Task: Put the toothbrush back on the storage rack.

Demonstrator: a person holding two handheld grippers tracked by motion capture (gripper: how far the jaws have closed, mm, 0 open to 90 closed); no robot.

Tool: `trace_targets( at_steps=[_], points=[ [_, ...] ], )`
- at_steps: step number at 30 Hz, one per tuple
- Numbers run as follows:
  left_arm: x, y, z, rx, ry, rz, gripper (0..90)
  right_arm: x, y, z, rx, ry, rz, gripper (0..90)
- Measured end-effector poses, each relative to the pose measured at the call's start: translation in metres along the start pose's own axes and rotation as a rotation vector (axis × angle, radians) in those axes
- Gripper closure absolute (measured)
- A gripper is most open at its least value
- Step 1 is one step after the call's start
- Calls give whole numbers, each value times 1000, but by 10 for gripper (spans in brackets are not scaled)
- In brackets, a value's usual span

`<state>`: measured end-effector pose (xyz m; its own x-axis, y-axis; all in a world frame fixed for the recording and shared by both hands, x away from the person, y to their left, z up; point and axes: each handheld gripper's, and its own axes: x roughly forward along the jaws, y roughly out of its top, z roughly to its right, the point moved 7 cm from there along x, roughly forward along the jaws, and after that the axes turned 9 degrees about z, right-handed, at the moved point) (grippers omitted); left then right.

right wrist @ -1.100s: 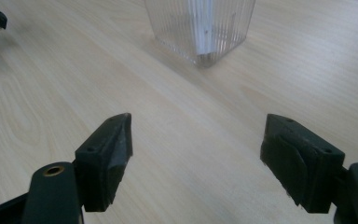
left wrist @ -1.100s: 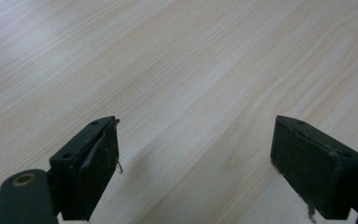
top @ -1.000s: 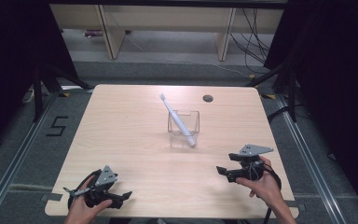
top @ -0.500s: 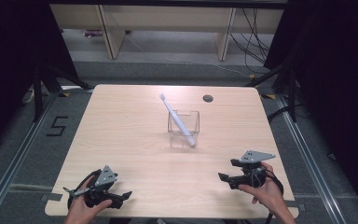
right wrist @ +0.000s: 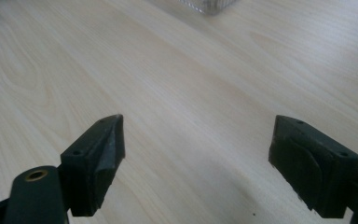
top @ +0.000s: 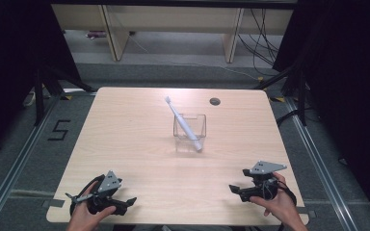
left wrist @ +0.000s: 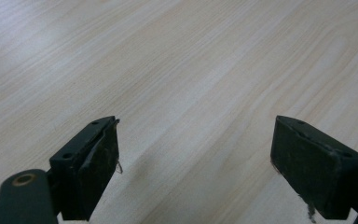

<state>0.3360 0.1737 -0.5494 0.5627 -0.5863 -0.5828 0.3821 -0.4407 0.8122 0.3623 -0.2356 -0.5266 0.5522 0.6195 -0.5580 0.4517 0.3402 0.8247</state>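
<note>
- Pale wood table (top: 139, 130) on a grey floor, shelving at the far side.
- Left gripper (top: 127, 202) at the near left corner — jaws wide apart, nothing between them.
- Clear box (top: 191, 126) mid-table; a white tube (top: 183, 123) leans in it, tip up far-left.
- Right gripper (top: 236, 188) at the near right — jaws spread, empty.

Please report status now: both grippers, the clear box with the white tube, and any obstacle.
Left gripper open, right gripper open, both empty at near edge. White tube leans tilted in clear box, mid-table. Nothing between.
</note>
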Motion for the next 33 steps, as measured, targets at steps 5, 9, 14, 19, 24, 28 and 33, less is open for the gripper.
trace_targets(
  at_steps=[5, 9, 14, 19, 24, 28, 33],
  points=[
    [0, 0, 0, -3, 1, 5, 149, -2, -3, -2, 12, -4, -9, 182],
    [-1, 0, -1, 9, -1, -8, 149, -2, -3, 1, -23, -7, 5, 182],
    [-1, 0, -1, 11, 0, -7, 149, -2, -4, 0, -12, 8, 0, 182],
    [-1, 0, -1, 11, -1, -7, 149, -3, -5, 0, -19, -5, -3, 182],
    [-1, 0, -1, 11, 0, -8, 149, -3, -5, 0, -29, -4, 7, 182],
    [-1, 0, -1, 12, 0, -8, 149, -2, -5, -1, -22, 5, 7, 182],
    [-1, 0, -1, 12, 0, -8, 149, -2, -6, 0, -21, -5, 0, 182]
  ],
)
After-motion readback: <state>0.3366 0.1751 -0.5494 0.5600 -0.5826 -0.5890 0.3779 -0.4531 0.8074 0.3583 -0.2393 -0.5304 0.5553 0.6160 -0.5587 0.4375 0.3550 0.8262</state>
